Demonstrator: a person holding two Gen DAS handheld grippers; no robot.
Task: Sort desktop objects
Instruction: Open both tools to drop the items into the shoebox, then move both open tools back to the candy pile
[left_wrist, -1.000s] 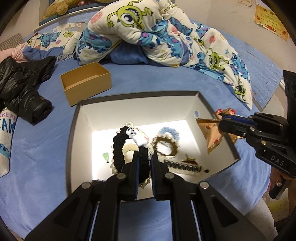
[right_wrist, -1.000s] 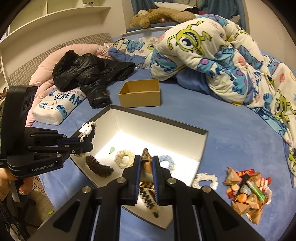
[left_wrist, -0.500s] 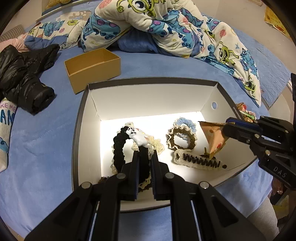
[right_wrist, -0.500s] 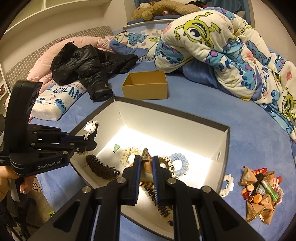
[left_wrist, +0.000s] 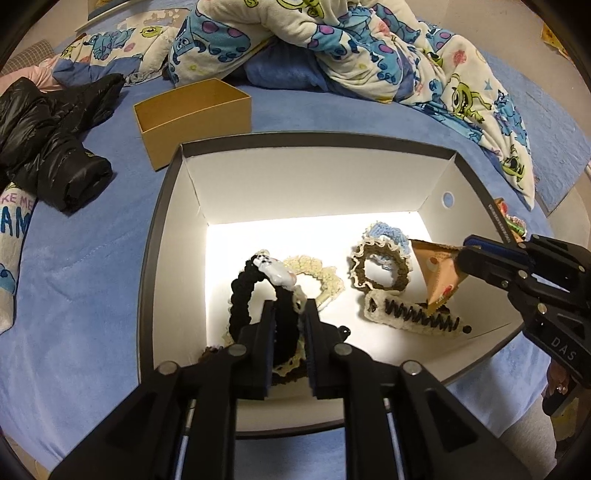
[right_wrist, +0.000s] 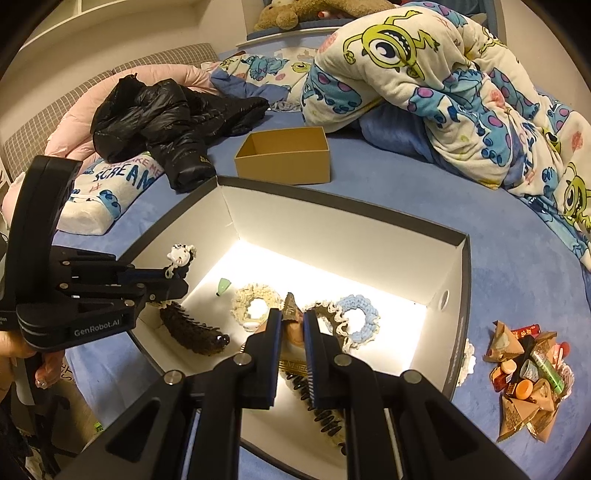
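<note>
My left gripper (left_wrist: 290, 308) is shut on a black scrunchie with a white cat charm (left_wrist: 258, 280), held low inside the big grey box (left_wrist: 155, 236); it also shows in the right wrist view (right_wrist: 179, 258). My right gripper (right_wrist: 292, 317) is shut on a tan triangular snack packet (right_wrist: 290, 308), held over the box's right side, also seen in the left wrist view (left_wrist: 437, 273). On the box floor lie a cream scrunchie (left_wrist: 317, 273), a brown one (left_wrist: 380, 269), a blue one (right_wrist: 356, 317) and toothed hair clips (left_wrist: 413, 319).
A small brown cardboard box (right_wrist: 284, 155) stands open behind the big box. A pile of snack packets and small items (right_wrist: 524, 373) lies on the blue bedsheet at the right. A black jacket (right_wrist: 159, 110) and a cartoon quilt (right_wrist: 443, 74) lie behind.
Both grippers have moved forward and lower into the big box, each still holding its item. The box contents now look nearer.
</note>
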